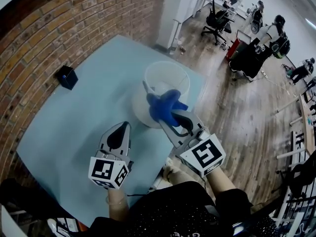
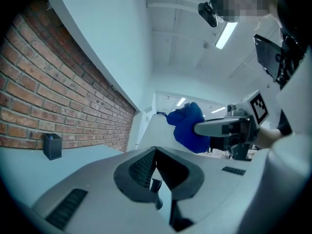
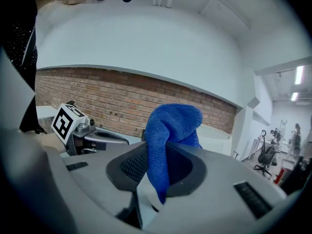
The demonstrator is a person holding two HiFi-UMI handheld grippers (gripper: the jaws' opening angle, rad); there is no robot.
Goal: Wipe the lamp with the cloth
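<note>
Closest to the head camera, a person's dark speckled top (image 1: 170,211) is filling the lower edge, and 2 forearms are reaching forward from it. Each hand is carrying a gripper topped by a cube whose faces are showing black-and-white square patterns.

On the left, the left gripper (image 1: 123,126) is hovering over the light-blue table (image 1: 59,132). Its jaws are pressed together with nothing between them, and it is pointing away from the person. Just beside it, the right gripper (image 1: 170,120) is clamping its jaws on the blue cloth (image 1: 165,105). In the right gripper view the cloth is standing up out of the jaws with its long axis along them, its top folding over and a narrow tail trailing back between the pads.

The cloth's bunched end is pointing forward at the white lamp (image 1: 167,78) and overlapping the near side of its shade; whether they are touching cannot be told. The lamp is standing upright on the table, long axis vertical, with the open top of its shade facing up.

Farther left, 1 small black box (image 1: 66,77) is sitting on the table near the brick wall (image 1: 74,23). Beyond the table, office chairs (image 1: 217,19) are standing on a wooden floor (image 1: 232,107).
</note>
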